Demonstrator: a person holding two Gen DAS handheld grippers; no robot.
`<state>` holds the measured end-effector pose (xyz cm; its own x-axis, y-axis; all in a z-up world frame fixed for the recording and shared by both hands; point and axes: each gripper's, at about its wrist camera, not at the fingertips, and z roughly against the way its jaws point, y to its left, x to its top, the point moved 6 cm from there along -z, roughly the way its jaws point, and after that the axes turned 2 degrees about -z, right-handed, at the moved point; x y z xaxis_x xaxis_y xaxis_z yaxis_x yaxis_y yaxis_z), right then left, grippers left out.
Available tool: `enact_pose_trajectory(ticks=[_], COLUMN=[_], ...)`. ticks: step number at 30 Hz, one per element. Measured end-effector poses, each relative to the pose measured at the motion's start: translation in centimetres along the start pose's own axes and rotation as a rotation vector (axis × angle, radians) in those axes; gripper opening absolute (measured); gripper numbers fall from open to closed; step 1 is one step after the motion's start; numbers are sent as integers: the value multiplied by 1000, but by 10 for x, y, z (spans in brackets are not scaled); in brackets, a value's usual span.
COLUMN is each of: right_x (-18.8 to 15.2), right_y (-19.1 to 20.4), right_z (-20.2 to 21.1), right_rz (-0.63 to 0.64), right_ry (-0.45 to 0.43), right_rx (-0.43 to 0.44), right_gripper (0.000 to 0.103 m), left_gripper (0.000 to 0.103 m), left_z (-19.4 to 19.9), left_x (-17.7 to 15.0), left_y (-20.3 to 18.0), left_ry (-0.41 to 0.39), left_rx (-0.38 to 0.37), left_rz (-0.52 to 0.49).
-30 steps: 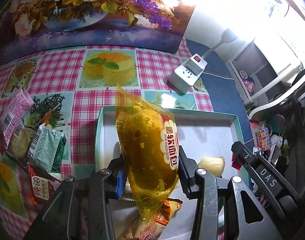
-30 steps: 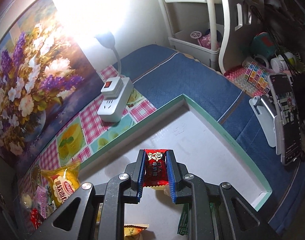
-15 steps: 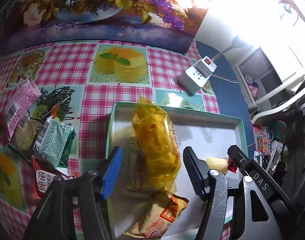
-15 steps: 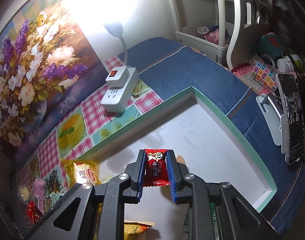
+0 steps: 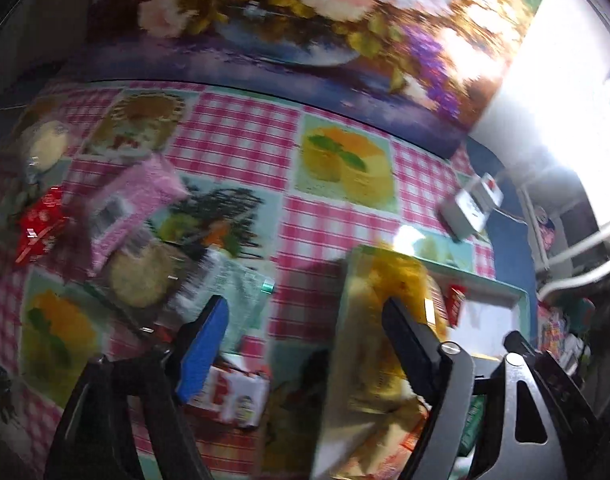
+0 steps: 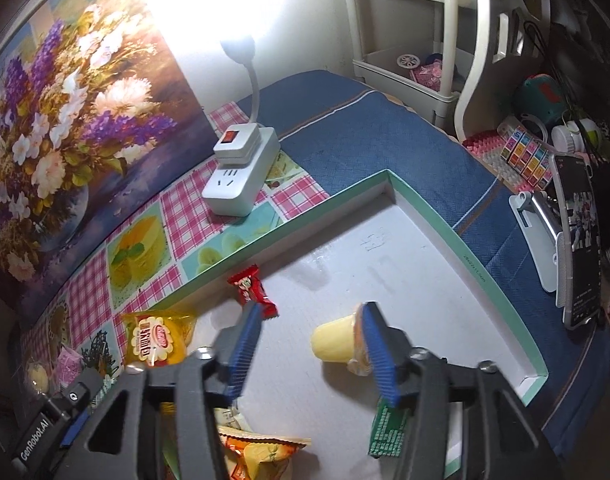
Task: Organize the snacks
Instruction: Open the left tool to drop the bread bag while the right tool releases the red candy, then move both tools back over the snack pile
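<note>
Released since the earlier frames, the red candy (image 6: 252, 290) is now seen lying in the tray (image 6: 501, 280) by its far wall, and the yellow bread bag (image 6: 157, 337) at its left end. Both the right hand-held gripper (image 6: 311, 350) and the left hand-held gripper (image 5: 305, 344) are opening, with nothing pinched.

The far right part of the tray (image 6: 501, 284) floor lies bare — open room there, walled by its green rim. Its near left side is crowded: yellow bread packet (image 6: 157, 338), red candy (image 6: 251, 286) and jelly cup (image 6: 333, 342). Beyond the rim the power strip (image 6: 241, 172) stands on the desk (image 6: 185, 216) — and loose snack packets (image 5: 141, 208) crowd the checkered cloth to the left.
</note>
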<state>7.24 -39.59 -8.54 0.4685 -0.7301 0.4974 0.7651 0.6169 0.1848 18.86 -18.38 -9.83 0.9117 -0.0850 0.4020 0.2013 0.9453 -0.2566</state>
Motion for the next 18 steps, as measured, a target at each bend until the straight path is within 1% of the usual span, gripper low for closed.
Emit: enact_pose_trajectory(ticks=[1, 3, 5, 6, 8, 10, 13, 16, 18], right_x=[-1, -3, -8, -12, -18, -26, -39, -51, -58], right_y=[4, 15, 28, 36, 50, 66, 89, 108, 119], right_z=[1, 2, 3, 4, 6, 8, 10, 12, 13], right_rz=[14, 43, 75, 97, 135, 178, 236, 299, 325], right_ry=[-2, 1, 5, 6, 5, 5, 17, 22, 29], right_rx=[3, 12, 26, 37, 46, 63, 96, 101, 120], right_gripper=[61, 63, 70, 71, 76, 79, 83, 84, 84], left_gripper=[87, 87, 88, 89, 94, 95, 95, 96, 96], left_z=[2, 5, 11, 14, 20, 25, 30, 37, 43], left_x=[2, 7, 11, 13, 16, 17, 18, 17, 15], left_y=[8, 28, 50, 62, 82, 99, 122, 140, 153], left_ry=[-12, -39, -65, -79, -99, -109, -119, -131, -137], left_rx=[21, 71, 135, 176, 228, 264, 295, 310, 325], left_rz=[13, 43, 71, 87, 109, 129, 162, 195, 217])
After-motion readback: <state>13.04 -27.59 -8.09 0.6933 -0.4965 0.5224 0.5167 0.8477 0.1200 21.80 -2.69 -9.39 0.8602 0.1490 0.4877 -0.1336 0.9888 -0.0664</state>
